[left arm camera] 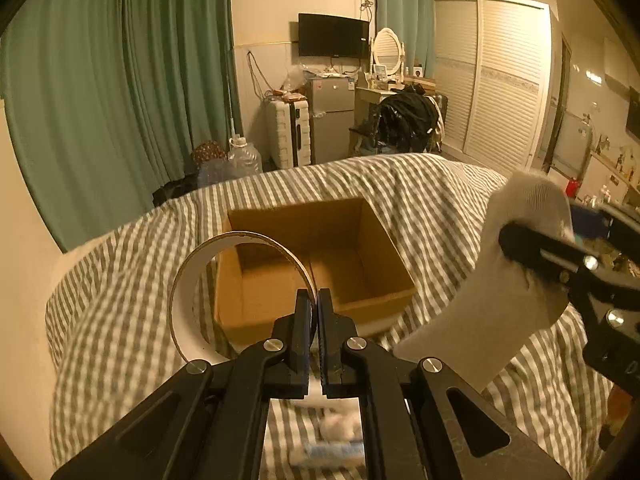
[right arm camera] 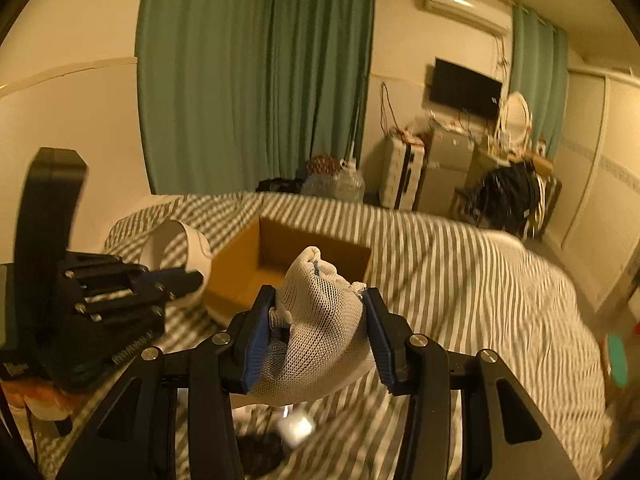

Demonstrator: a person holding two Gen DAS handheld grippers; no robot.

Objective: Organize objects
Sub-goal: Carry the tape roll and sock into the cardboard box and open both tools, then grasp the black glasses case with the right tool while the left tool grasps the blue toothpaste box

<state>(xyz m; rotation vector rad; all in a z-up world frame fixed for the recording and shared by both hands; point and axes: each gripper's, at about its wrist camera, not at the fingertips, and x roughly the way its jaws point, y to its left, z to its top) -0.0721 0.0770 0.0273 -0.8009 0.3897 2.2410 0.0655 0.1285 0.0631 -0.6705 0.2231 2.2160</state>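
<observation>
An open brown cardboard box (left arm camera: 320, 264) sits on the striped bed cover; it also shows in the right wrist view (right arm camera: 248, 276). My left gripper (left arm camera: 314, 304) is shut on the rim of a wide white tape ring (left arm camera: 188, 280), held above the near left side of the box; the ring also shows in the right wrist view (right arm camera: 176, 246). My right gripper (right arm camera: 320, 316) is shut on a white sock (right arm camera: 320, 320), held near the box's front edge. In the left wrist view the sock (left arm camera: 500, 280) hangs to the right of the box.
The grey-and-white striped bed cover (left arm camera: 420, 200) fills the foreground. Small white items (left arm camera: 340, 428) lie on it below my left gripper. Beyond the bed stand green curtains (left arm camera: 120, 100), water jugs (left arm camera: 244, 156), a suitcase, a small fridge (left arm camera: 332, 116) and a wardrobe (left arm camera: 496, 80).
</observation>
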